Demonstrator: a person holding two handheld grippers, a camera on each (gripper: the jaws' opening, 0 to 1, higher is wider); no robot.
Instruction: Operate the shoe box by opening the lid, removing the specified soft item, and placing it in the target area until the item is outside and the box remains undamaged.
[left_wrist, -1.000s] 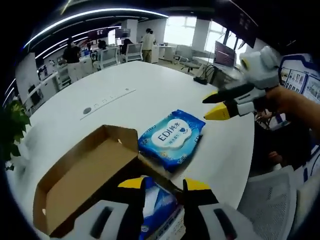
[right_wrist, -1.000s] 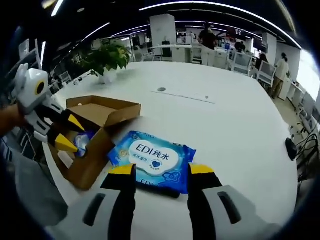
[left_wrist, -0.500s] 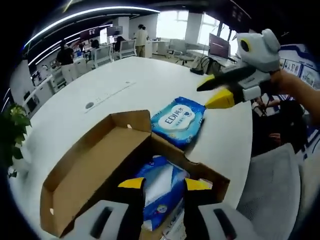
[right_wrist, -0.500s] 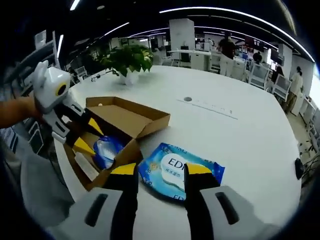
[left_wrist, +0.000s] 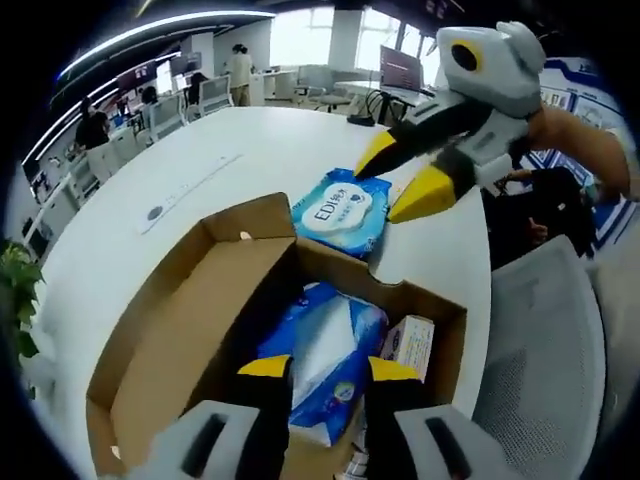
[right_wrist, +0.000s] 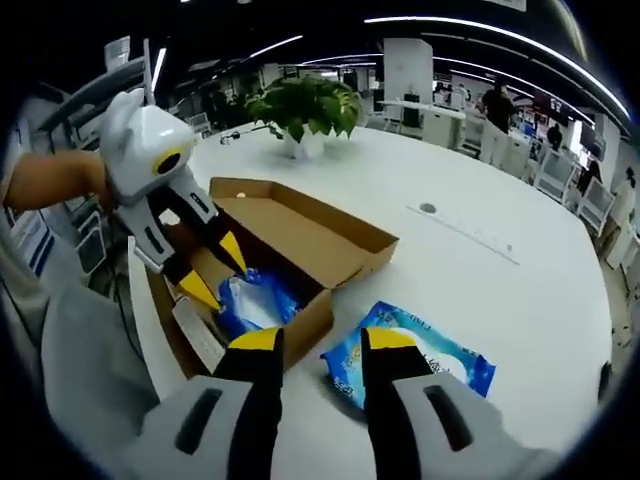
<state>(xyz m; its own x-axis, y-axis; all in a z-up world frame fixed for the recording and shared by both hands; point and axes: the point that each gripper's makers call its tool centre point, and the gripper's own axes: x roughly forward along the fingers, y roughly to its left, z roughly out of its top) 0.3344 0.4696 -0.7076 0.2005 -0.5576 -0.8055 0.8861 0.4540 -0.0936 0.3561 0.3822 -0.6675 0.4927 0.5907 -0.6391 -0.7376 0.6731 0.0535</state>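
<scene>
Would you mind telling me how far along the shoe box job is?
Done: the shoe box is open and one wipes pack lies outside on the table. In hand: nothing; the open left gripper hovers over a second blue pack inside. Left: possibly removing that pack.

The left gripper (left_wrist: 318, 368) hangs over the open cardboard shoe box (left_wrist: 180, 330), its yellow-tipped jaws a little apart above a blue and white soft pack (left_wrist: 330, 345) lying inside, with a small white carton (left_wrist: 408, 345) beside it against the box wall. Beyond the box, a blue wet-wipe packet (left_wrist: 342, 208) lies on the white table (left_wrist: 200, 170). The right gripper (left_wrist: 400, 180) reaches in above that packet with its jaws spread.
</scene>
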